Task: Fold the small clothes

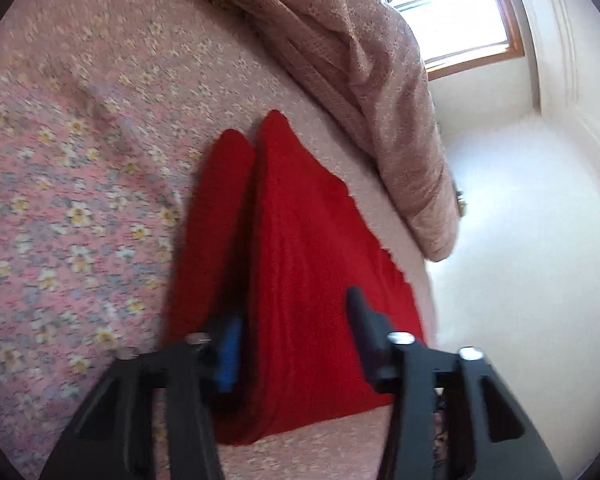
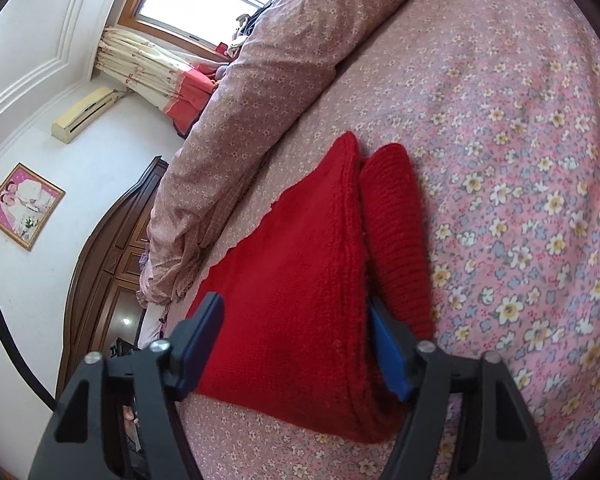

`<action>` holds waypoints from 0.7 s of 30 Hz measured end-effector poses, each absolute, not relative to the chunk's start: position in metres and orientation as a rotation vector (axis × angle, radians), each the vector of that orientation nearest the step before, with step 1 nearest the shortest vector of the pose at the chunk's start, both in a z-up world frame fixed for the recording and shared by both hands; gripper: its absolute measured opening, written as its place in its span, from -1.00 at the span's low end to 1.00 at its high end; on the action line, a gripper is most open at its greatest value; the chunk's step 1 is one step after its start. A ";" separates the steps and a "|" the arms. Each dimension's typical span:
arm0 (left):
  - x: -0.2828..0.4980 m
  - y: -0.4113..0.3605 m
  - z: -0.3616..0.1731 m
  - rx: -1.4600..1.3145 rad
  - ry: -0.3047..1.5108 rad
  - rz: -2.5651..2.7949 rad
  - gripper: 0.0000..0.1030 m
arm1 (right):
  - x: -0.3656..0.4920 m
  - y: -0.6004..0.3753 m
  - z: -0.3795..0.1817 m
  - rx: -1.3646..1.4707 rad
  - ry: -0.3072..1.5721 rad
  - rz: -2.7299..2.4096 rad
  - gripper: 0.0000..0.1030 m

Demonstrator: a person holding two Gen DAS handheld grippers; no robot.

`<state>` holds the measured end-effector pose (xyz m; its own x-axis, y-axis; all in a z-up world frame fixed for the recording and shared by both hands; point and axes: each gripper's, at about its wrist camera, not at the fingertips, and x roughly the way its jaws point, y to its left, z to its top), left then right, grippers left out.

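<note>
Centrally, folded red knit sweater (image 2: 300,280) on floral bedsheet (image 2: 520,160), left gripper (image 1: 296,344) and right gripper (image 2: 300,348) jaws spread wide astride it, bunched quilt (image 2: 260,80) upper left.

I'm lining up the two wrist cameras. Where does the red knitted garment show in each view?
Left wrist: red knitted garment lies centre to lower centre, between the open fingers of the left gripper.
Right wrist: centre to lower centre, between the open fingers of the right gripper.
Shared landmark: the rolled floral quilt behind it.

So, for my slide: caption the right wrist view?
Open right tongs straddle a folded red knitted garment on a pink floral bedsheet.
</note>
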<state>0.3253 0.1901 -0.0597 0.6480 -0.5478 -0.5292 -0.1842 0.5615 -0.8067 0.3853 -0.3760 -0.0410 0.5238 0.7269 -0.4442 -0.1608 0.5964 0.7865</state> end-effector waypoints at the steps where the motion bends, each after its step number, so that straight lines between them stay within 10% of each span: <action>1: 0.324 0.188 -0.058 -0.955 0.878 -0.252 -0.67 | 0.385 -0.375 -0.041 0.752 0.867 0.594 0.05; 5: 0.320 0.180 -0.052 -0.900 0.865 -0.250 -0.91 | 0.385 -0.371 -0.042 0.686 0.892 0.547 -0.73; 21: 0.304 0.194 -0.044 -0.853 0.837 -0.240 -0.94 | 0.372 -0.378 -0.043 0.639 0.892 0.514 -0.80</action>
<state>0.3037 0.1936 -0.0437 0.6656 -0.4998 -0.5543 -0.1302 0.6535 -0.7457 0.3718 -0.3783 -0.0426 0.5322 0.6487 -0.5440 -0.1454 0.7030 0.6961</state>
